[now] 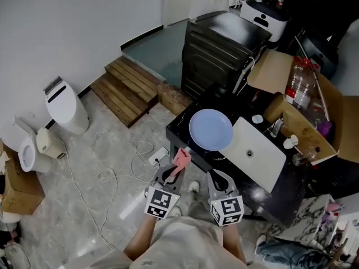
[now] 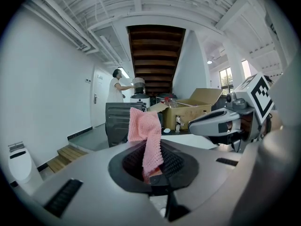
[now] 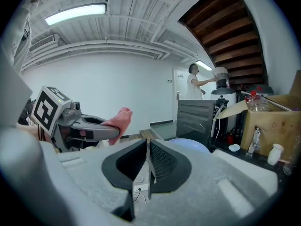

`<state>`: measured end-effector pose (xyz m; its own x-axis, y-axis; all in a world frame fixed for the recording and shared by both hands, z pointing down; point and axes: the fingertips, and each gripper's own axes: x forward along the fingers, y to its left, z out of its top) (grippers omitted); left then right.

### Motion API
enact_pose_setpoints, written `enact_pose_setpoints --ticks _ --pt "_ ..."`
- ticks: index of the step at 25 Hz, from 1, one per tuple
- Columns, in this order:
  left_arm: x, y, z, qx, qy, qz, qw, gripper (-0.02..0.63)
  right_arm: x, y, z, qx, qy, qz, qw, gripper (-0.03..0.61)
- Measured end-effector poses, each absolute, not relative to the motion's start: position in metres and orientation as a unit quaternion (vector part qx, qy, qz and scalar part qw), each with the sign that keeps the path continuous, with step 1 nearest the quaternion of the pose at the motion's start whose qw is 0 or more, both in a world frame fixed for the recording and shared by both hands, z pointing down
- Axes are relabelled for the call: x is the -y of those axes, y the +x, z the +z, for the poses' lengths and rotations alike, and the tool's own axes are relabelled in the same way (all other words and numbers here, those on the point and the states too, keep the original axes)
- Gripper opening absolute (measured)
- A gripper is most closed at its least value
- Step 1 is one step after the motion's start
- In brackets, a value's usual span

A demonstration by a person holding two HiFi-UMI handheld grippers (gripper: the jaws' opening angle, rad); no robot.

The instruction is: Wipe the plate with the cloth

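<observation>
Pink cloth (image 1: 182, 160): pinched between the jaws of the left gripper (image 1: 175, 171), its free end standing up. Pale blue plate (image 1: 211, 129): lay on the black bench (image 1: 178, 129), at 1 o'clock from the cloth. Right gripper (image 1: 216, 178): jaws pressed together, empty.

Head cam: high up, facing steeply down. Left gripper (image 1: 175, 171) and right gripper (image 1: 216, 176) sit at bottom centre, plate (image 1: 210, 129) just ahead of the jaws.
Gripper cams: each mounted close behind its own jaws, looking along them near level. Left view has the cloth (image 2: 148, 131) in its jaws at centre. Each sees the other gripper beside its jaws.
Shared beyond the jaws: black cabinet (image 2: 117, 121), cardboard box (image 2: 193, 111).
</observation>
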<state>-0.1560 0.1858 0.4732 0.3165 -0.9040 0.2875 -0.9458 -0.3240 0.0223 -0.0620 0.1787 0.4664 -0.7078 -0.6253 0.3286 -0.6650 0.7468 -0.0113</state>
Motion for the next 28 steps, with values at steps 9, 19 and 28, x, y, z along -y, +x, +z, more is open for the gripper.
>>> enact_pose_setpoints --ticks 9,19,28 --pt "-0.158 -0.179 0.476 0.594 0.79 0.114 0.101 0.032 -0.148 -0.085 0.467 0.931 0.324 0.058 0.159 0.026" --pt "-0.102 -0.168 0.48 0.594 0.788 0.122 0.106 0.032 -0.087 -0.075 0.478 0.93 0.317 0.071 0.17 0.026" --pt "-0.045 -0.146 0.495 0.582 0.788 0.165 0.112 0.032 -0.028 -0.054 0.491 0.927 0.322 0.096 0.168 0.026"
